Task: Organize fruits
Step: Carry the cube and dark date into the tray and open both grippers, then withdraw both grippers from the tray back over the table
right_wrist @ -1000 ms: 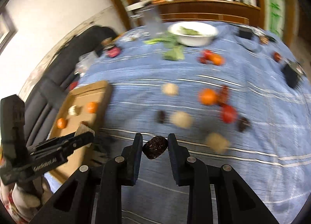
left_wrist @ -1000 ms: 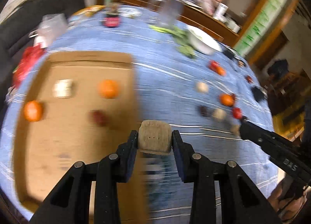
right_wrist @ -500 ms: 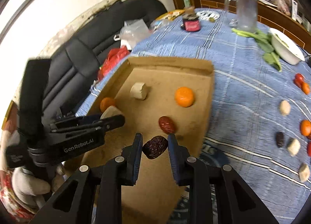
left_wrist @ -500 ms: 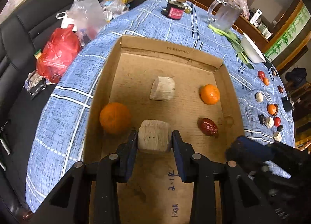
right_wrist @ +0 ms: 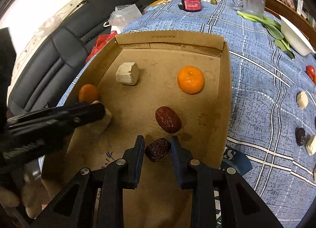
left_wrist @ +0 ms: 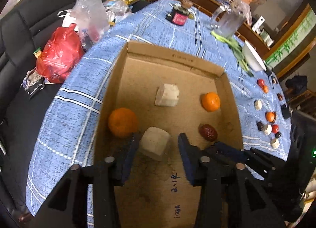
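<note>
1. A cardboard box (right_wrist: pixel 224 97) sits on the blue-checked tabletop (right_wrist: pixel 262 81) and already holds four pieces: a pale chunk (right_wrist: pixel 127 73) near the far wall, a small orange (right_wrist: pixel 190 79) on the right, a second orange (left_wrist: pixel 122 122) against the left wall, and a red date (right_wrist: pixel 167 119) near the middle.

2. The left gripper (left_wrist: pixel 158 145) is down inside the box with its jaws spread wide. A second pale chunk (left_wrist: pixel 155 146) lies between them on the box floor; it leans near the left jaw and stands clear of the right one, so it looks let go.

3. The right gripper (right_wrist: pixel 157 149) is low over the near part of the box, jaws clenched on a dark wrinkled date (right_wrist: pixel 157 149), just short of the red date. This piece is not yet set down.

4. Left on the tabletop, to the right of the box, is a loose row of fruit (left_wrist: pixel 267 123): small red and orange pieces, pale chunks and dark dates. By my count roughly as much lies outside as inside.

5. My judgement: about halfway. The dark date needs releasing next to its like, then the remaining row must be carried over.
</note>
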The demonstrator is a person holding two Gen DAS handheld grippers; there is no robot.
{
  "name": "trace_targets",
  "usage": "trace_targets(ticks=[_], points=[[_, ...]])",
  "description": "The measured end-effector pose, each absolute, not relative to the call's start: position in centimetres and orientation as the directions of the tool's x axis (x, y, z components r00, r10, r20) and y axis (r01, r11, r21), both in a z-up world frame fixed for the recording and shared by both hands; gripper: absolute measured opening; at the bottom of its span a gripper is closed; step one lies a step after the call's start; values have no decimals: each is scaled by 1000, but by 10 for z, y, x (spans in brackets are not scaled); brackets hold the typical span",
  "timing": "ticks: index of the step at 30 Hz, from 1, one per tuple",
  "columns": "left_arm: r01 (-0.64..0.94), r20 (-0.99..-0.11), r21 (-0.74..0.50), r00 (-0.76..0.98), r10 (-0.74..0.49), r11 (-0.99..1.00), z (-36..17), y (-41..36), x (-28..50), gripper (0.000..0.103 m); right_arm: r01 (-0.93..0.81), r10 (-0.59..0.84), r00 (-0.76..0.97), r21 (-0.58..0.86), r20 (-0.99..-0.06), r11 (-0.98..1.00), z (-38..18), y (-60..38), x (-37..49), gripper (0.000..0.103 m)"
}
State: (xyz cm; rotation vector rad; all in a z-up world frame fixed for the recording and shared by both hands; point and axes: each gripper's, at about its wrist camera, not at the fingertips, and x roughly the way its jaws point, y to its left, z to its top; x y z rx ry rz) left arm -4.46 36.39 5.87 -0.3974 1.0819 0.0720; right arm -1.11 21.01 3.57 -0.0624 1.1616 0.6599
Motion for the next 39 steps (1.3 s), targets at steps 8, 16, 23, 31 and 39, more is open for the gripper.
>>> trace_targets(ticks=[8,16,23,31,39], points=[[-289,-839,-322,528,-130,902,79,365,-54,47,-433,495,308,343,-813,834,65,167,-15,55],[-251,-830,-329,537,-151,910,90,320,-56,52,-321,447,391,336,-805,885,73,87,-32,57],[-211,-828,-356,523,-203,910,92,254,-52,53,-204,362,386,304,-849,931,61,8,-41,57],[-192,-819,-305,553,-154,933,121,207,-73,53,-199,393,401,340,-827,919,69,-27,-38,57],[-312,-830,-252,557,-39,916,132,221,-120,55,-335,482,330,376,-812,864,61,12,-44,59]])
